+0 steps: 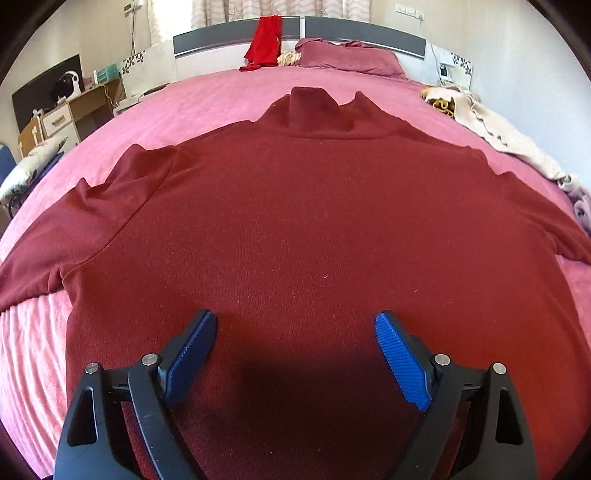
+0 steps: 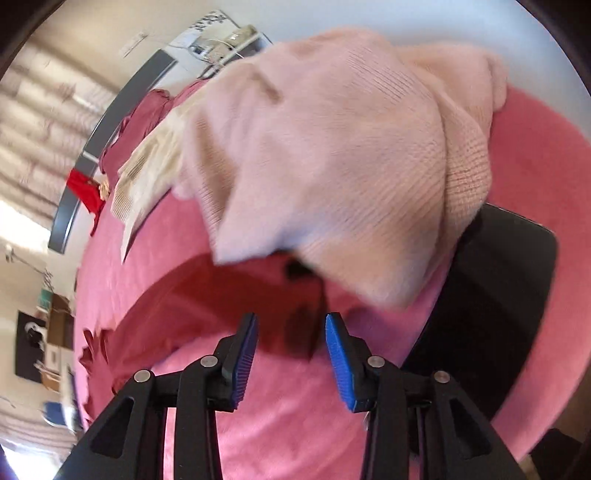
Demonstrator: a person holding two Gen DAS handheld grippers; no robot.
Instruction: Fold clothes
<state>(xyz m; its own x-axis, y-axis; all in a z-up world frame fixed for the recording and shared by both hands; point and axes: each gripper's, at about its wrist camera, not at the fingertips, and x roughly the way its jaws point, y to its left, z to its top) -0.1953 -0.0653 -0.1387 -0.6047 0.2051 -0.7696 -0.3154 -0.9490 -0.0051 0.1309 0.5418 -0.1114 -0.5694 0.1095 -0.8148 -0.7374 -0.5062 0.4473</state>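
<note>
**Maroon sweater spread on pink bed, both grippers empty**

Jaws of left gripper (image 1: 295, 354) spread wide, pinching nothing, poised low over hem of maroon turtleneck sweater (image 1: 295, 221), laid flat on pink bedspread (image 1: 207, 99), collar toward headboard (image 1: 362, 33). Jaws of right gripper (image 2: 291, 354) parted, empty, above bedspread (image 2: 295, 413) beside a sweater sleeve (image 2: 207, 295). Beyond, heaped pale pink knit (image 2: 332, 155) beside black object (image 2: 491, 306). No containers visible.
</note>
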